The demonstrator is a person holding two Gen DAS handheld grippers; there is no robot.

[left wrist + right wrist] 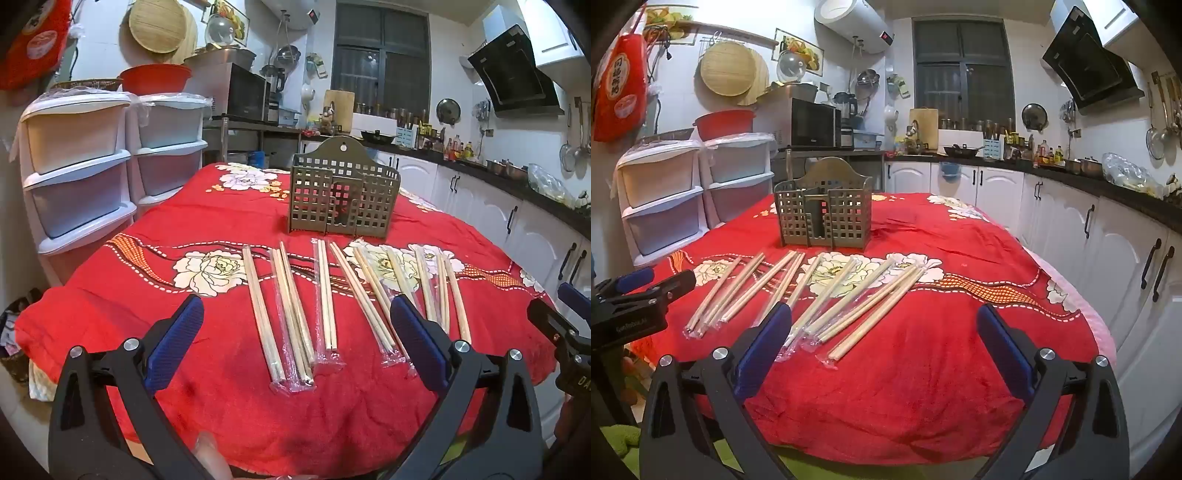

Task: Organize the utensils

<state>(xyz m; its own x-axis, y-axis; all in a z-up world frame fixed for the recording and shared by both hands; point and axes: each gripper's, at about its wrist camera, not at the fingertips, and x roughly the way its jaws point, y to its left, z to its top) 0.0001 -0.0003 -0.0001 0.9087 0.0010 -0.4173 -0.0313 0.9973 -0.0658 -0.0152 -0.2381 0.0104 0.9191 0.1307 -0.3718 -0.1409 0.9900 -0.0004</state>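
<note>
Both tools hang over the near edge of the worktop [110,295], its red flowered cloth [960,240] spread right across — the left gripper [295,339] has its jaws spread as wide as they go with nothing between the blue pads, and the right gripper [884,338] is just the same, wide and empty. The chopsticks [327,295] lie in a loose row across the middle of the cloth, several pairs in clear plastic sleeves, tips pointing far. Beyond them stands the olive-green slotted utensil holder [343,192] — upright, just past the row's far ends.
</note>
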